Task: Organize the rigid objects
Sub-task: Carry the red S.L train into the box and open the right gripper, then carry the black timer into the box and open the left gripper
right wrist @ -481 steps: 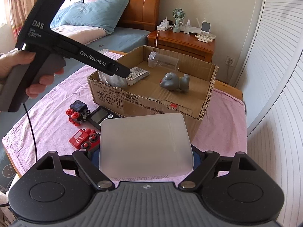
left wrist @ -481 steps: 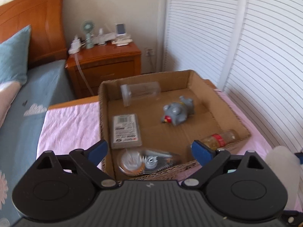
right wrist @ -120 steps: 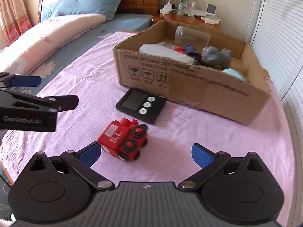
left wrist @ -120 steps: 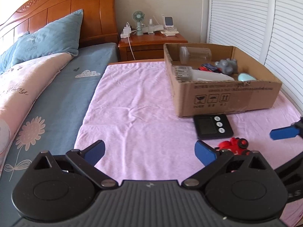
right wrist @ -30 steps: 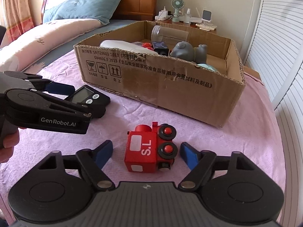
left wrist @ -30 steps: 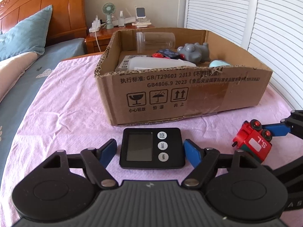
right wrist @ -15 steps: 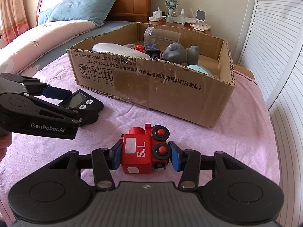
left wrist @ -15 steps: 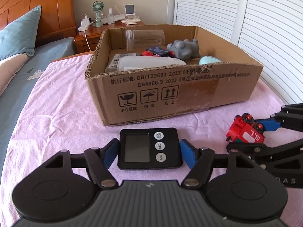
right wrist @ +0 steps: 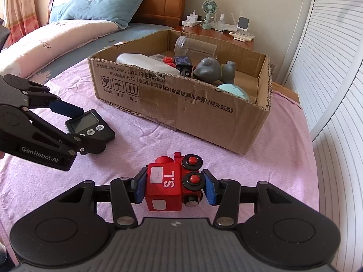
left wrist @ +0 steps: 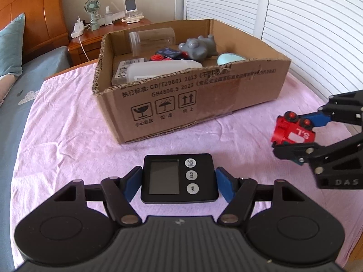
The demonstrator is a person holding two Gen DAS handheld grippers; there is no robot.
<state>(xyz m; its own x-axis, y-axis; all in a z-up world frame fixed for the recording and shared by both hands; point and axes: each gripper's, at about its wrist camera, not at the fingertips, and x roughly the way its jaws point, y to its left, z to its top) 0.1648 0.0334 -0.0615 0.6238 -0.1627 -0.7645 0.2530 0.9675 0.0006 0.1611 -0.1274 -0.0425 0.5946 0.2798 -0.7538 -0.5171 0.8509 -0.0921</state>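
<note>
My left gripper [left wrist: 179, 181] is shut on a black digital timer [left wrist: 179, 178], held just above the pink cloth. It also shows in the right wrist view [right wrist: 89, 128]. My right gripper [right wrist: 173, 187] is shut on a red toy train [right wrist: 173, 184] marked "S.L", lifted off the cloth; the train shows at the right of the left wrist view [left wrist: 292, 131]. The open cardboard box [left wrist: 197, 104] stands beyond both grippers. It holds a clear jar [left wrist: 152, 39], a grey plush toy [left wrist: 197, 47], a white container [left wrist: 158, 70], a pale blue object [left wrist: 230, 59] and a small toy.
The box stands on a pink cloth [left wrist: 68, 124] over a table beside a bed [right wrist: 68, 34]. A wooden nightstand [left wrist: 109, 29] with a small fan and chargers stands behind. White louvred doors [left wrist: 306, 22] run along the right side.
Both grippers have closed on their objects and lifted them: the left on the timer, the right on the train. The box top is now more in view.
</note>
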